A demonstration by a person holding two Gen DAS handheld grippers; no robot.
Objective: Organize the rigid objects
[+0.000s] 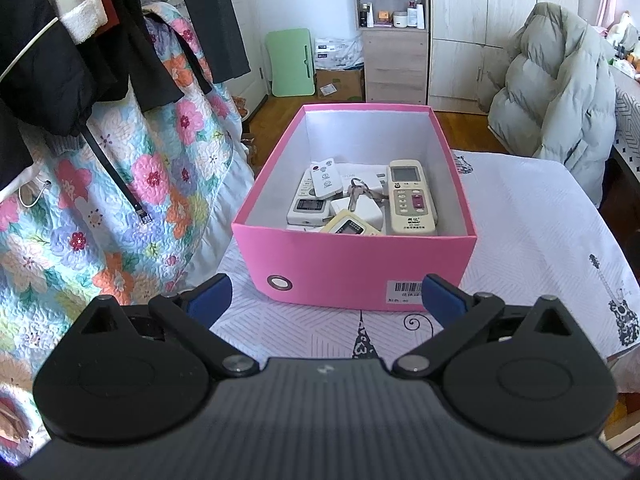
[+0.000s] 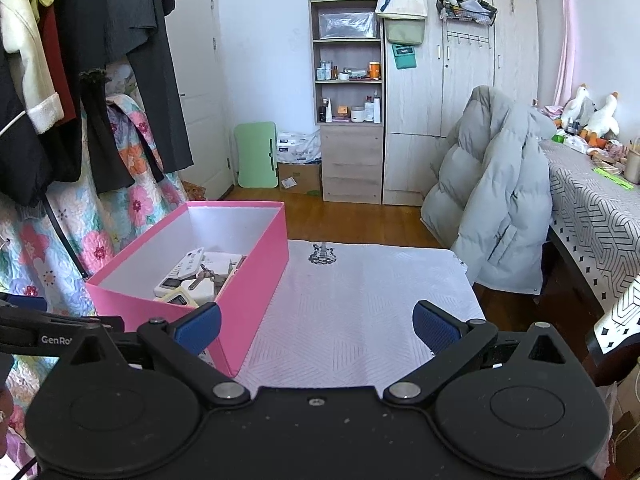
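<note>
Nearest me, my left gripper (image 1: 326, 294) has its blue pads spread wide apart and empty, low over the white cloth (image 1: 520, 220) just short of the pink box (image 1: 352, 268); my right gripper (image 2: 316, 322) is equally splayed and empty, with the box's near corner just beside its left pad. The risk I see is that pad catching the thin cardboard wall and shoving or tipping the box toward the left edge of the table, since it sits close to where the cloth ends. Inside the box I count one large cream remote (image 1: 412, 200) on the right, three smaller remotes on the left, including the small white remote (image 1: 326, 178) lying on top, a bunch of keys (image 1: 362, 194) and at least two white chargers (image 1: 362, 210). The loose pile could slide if the box is jolted. The cloth beyond looks bare of loose objects.
</note>
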